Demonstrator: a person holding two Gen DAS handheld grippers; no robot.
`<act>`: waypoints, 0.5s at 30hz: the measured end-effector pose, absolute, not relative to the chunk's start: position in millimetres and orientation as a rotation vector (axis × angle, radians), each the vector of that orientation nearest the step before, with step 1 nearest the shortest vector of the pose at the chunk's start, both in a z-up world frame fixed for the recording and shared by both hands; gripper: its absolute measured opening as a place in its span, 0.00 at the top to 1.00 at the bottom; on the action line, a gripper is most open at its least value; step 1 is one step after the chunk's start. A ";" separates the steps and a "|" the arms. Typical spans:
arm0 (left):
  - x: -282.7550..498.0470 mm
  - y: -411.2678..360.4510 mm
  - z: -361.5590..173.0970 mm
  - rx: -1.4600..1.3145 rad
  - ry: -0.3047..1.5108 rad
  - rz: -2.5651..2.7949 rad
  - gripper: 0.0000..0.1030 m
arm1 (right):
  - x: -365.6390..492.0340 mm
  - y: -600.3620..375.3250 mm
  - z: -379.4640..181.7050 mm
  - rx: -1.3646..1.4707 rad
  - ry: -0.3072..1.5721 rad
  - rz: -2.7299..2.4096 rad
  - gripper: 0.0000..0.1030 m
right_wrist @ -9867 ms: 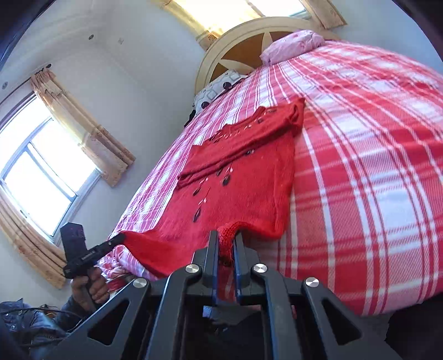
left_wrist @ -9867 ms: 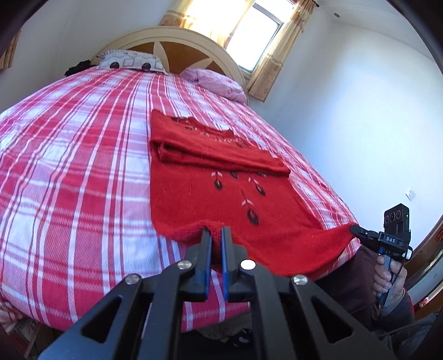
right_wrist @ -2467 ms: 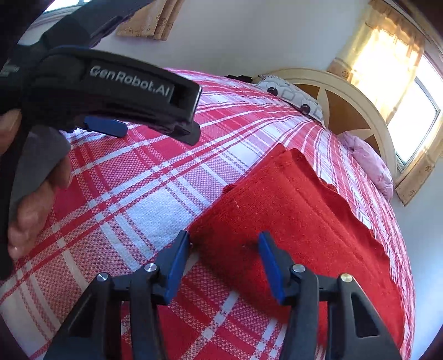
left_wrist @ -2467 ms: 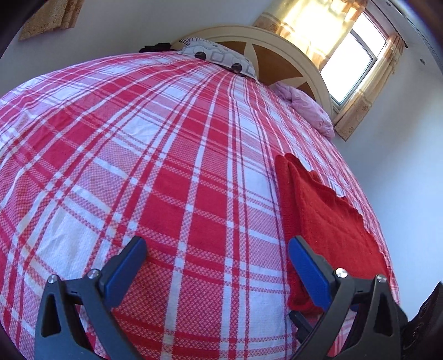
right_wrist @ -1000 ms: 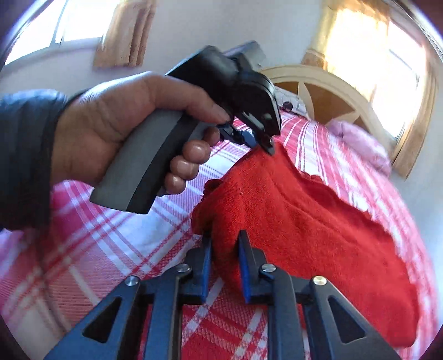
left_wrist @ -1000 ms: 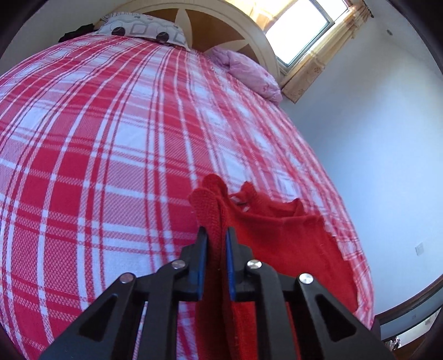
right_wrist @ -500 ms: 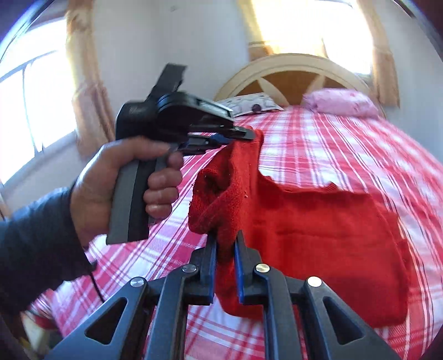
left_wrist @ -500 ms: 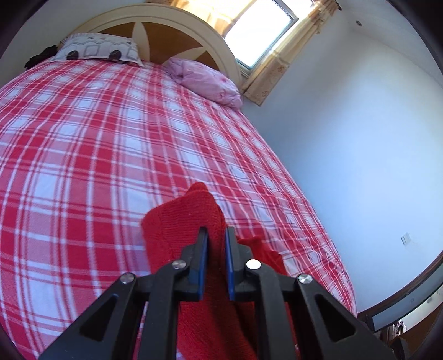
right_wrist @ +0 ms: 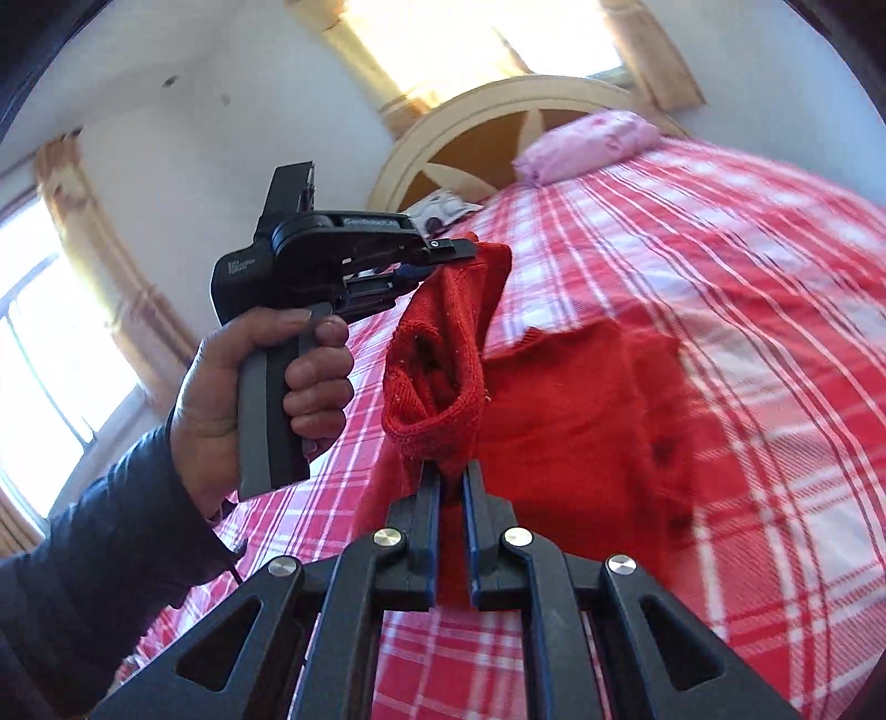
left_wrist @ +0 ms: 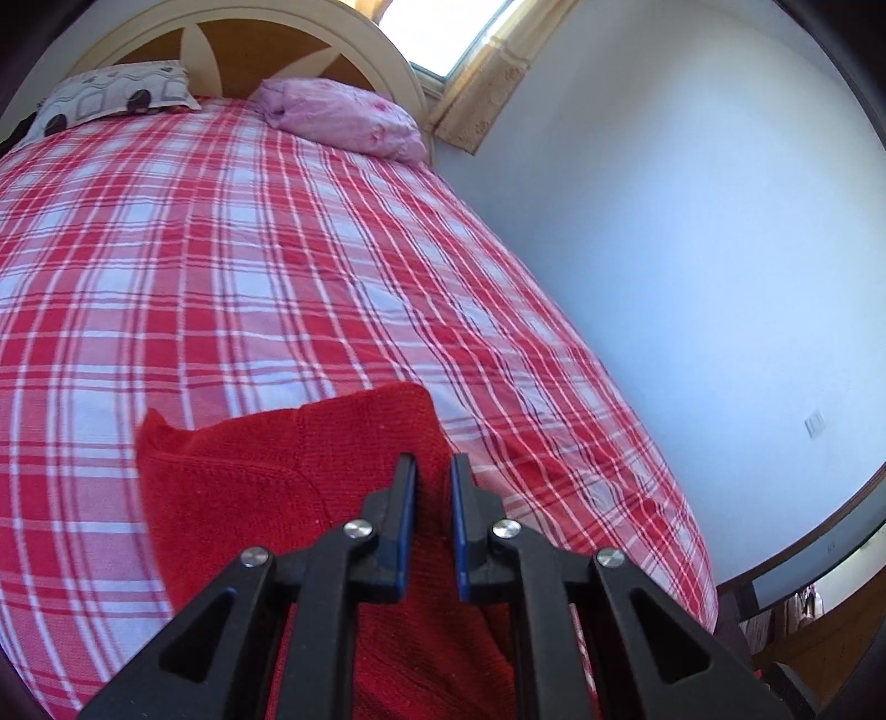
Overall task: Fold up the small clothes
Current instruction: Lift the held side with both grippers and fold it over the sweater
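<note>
A red knit sweater [left_wrist: 266,476] lies partly folded on the red-and-white plaid bed [left_wrist: 221,266]. My left gripper [left_wrist: 433,471] is shut on one edge of it and holds that edge lifted. In the right wrist view the left gripper [right_wrist: 459,249] shows at upper left, gripping the top corner of the raised fold. My right gripper [right_wrist: 451,476] is shut on the lower corner of the same raised edge of the sweater [right_wrist: 581,432]. The rest of the sweater lies flat on the bed behind.
A pink pillow [left_wrist: 343,116] and a patterned pillow [left_wrist: 111,99] lie at the headboard [left_wrist: 266,44]. A white wall [left_wrist: 692,221] runs along the bed's right side. Windows with curtains [right_wrist: 99,288] are at the left and behind the headboard.
Both grippers have lifted the pinched sweater edge higher and carried it over towards the right side of the bed. Both remain shut on the fabric.
</note>
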State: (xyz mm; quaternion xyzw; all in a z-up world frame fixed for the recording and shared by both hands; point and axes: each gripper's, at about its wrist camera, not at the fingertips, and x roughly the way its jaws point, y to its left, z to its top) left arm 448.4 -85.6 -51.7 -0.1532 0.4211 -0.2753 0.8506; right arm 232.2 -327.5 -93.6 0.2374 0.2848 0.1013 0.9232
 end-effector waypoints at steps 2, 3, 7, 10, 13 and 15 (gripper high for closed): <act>450.0 -107.5 -60.7 -0.298 0.914 -0.589 0.88 | 228.8 -341.9 -101.0 0.520 0.603 0.194 0.94; 451.2 -116.0 -64.6 -0.289 0.924 -0.595 0.88 | 226.1 -347.6 -103.3 0.531 0.608 0.187 0.94; 452.5 -150.3 -79.3 -0.219 0.948 -0.600 0.90 | 221.1 -372.5 -118.6 0.592 0.648 0.163 0.94; 454.2 -168.0 -91.9 -0.192 0.976 -0.599 0.91 | 216.9 -384.8 -131.9 0.639 0.680 0.156 0.94; 452.2 -182.0 -102.2 -0.165 0.997 -0.615 0.91 | 207.8 -391.8 -143.3 0.660 0.706 0.147 0.96; 448.6 -193.9 -104.8 -0.126 0.989 -0.639 0.91 | 202.9 -398.9 -151.5 0.673 0.723 0.132 0.96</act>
